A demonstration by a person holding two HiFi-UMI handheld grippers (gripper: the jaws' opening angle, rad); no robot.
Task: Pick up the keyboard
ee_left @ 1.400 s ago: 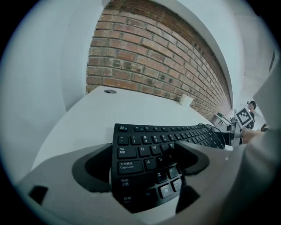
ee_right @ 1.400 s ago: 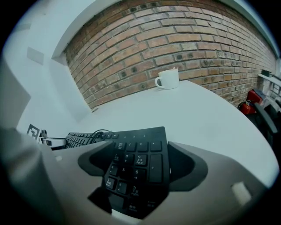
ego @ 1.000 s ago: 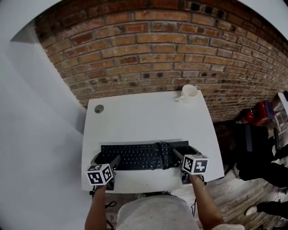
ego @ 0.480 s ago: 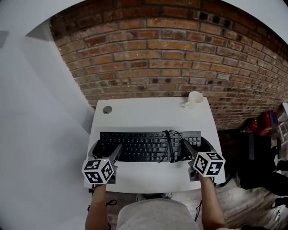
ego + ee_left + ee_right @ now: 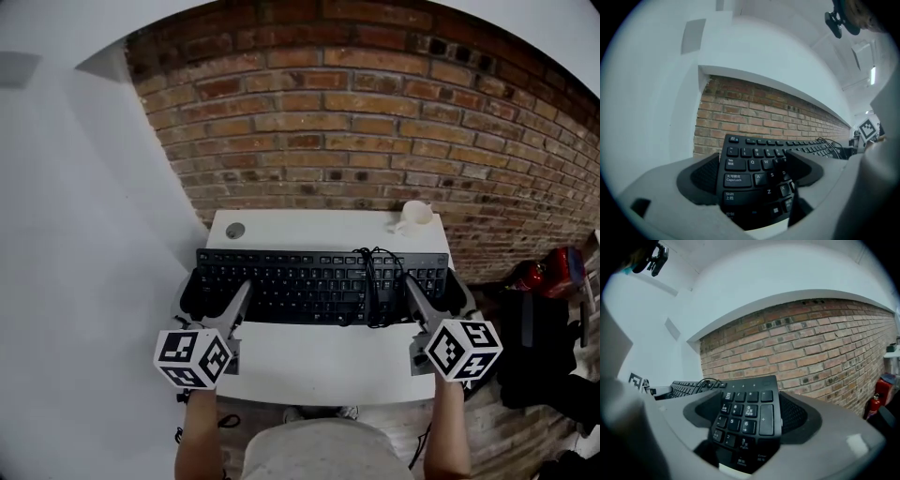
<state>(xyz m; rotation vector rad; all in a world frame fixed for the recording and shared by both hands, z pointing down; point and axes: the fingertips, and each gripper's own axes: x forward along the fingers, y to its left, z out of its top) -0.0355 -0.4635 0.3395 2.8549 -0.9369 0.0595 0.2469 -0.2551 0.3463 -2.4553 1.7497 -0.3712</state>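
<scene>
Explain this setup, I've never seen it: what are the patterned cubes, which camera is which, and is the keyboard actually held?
No robot arm here: a person holds a two-jaw gripper in each hand; the patterned cubes are part of them. One picture comes from a camera on the person's head, looking down; the other two cameras ride on the grippers, looking along their jaws. A white table carries a mug at the back. Yes, the black keyboard, cable coiled on top, is held: the left gripper is shut on its left end, the right gripper on its number-pad end.
</scene>
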